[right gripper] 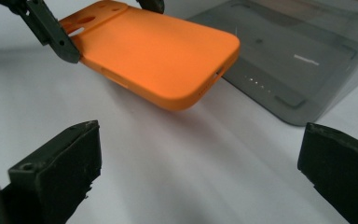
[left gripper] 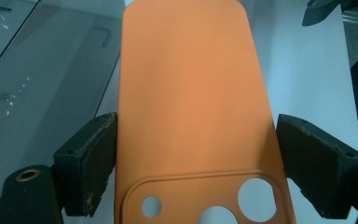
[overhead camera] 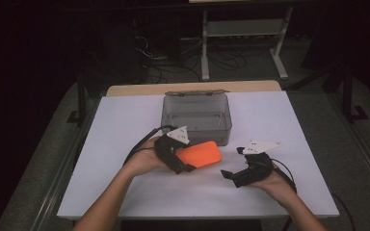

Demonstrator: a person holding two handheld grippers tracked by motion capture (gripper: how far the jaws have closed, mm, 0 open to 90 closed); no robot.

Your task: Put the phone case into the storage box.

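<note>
The right tool point(overhead camera: 232, 163) waits closest to the person, low over the white counter point(overhead camera: 125, 192). Its jaws are spread wide and nothing is between them.

A little farther on, the left tool point(overhead camera: 185, 159) is pinching an orange phone case point(overhead camera: 200, 154). It holds the case by its two long sides, down near the end with the camera holes. In the right gripper view the case hangs in the air, flat and a bit tilted, with its shadow on the counter under it. It touches nothing but the left tool.

Behind the case sits a see-through grey plastic box point(overhead camera: 196, 115) with its lid open at the back. The case is just in front of the box, not in it.

The job now looks like putting the case into that box. To do it well, keep the pinch steady, because the case is soft and could bend or slip. Lift it over the front wall first, then lower it flat. The right tool could hold the box still so it does not slide.

The case is bright orange, smooth and not shiny. It has round corners. One end has a raised frame with round holes in it. There is a small slot in its edge.
</note>
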